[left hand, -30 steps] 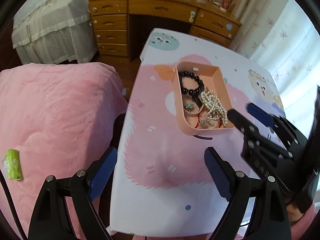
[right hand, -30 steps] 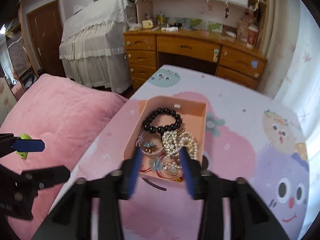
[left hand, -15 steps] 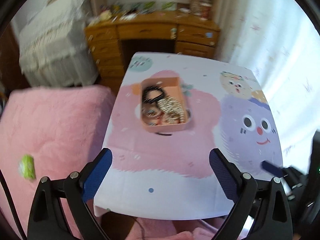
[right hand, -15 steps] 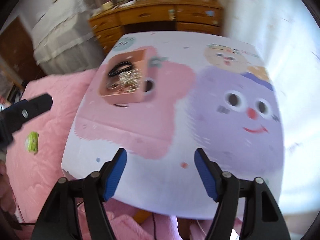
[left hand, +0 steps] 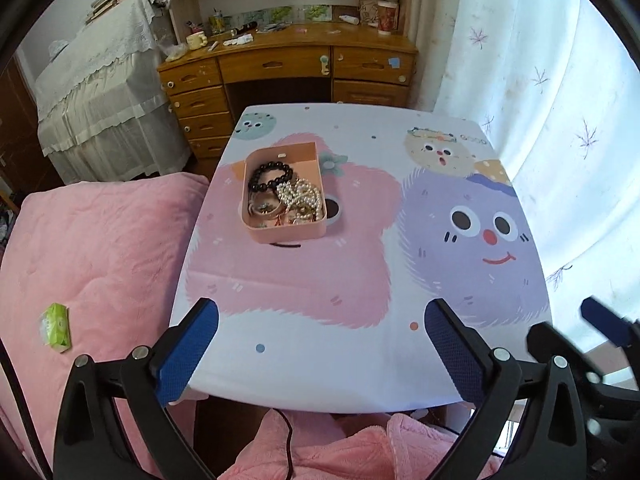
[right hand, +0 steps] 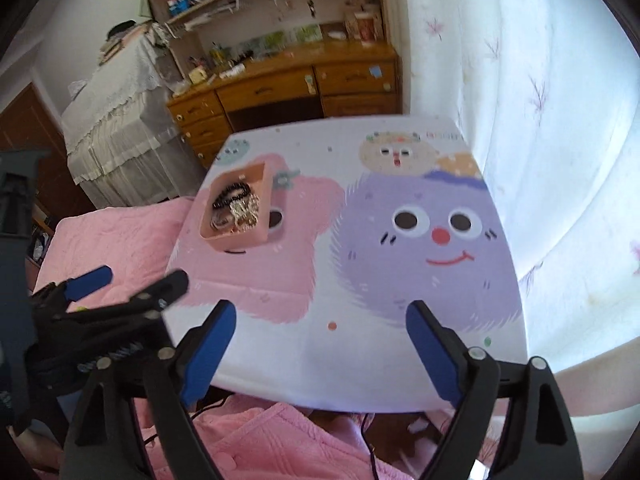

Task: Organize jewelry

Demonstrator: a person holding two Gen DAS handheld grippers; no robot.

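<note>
Both tongs hang over the near edge of the table with nothing between their blue pads. Left tongs [left hand: 320, 340] stand wide and their jaws are opening at this moment; right tongs [right hand: 320, 340] are also wide apart and opening, empty as well.

Furthest to the left of the left tongs, a small green packet [left hand: 56, 326] lies on the pink blanket [left hand: 100, 248] that covers the bed beside the table. Ahead of the left tongs and slightly to the left of their middle sits the pink tray [left hand: 286, 232] on the table [left hand: 320, 368], well apart from the pads. Inside it lie a black bead bracelet [left hand: 269, 176] toward the far end, a heap of pearl and gold chains [left hand: 302, 198] at the middle and right, and a ring-shaped piece near the front left; the finer items are too tangled to tell apart. From the right wrist view the same tray [right hand: 240, 240] lies ahead and well to the left of the right tongs, close to the table's left edge.

To the right of the tray the tablecloth shows a purple cartoon face [left hand: 476, 236], straight ahead of the right tongs. Beyond the table stands a wooden desk [left hand: 288, 64], and on the far right hangs a white curtain [left hand: 560, 100].
</note>
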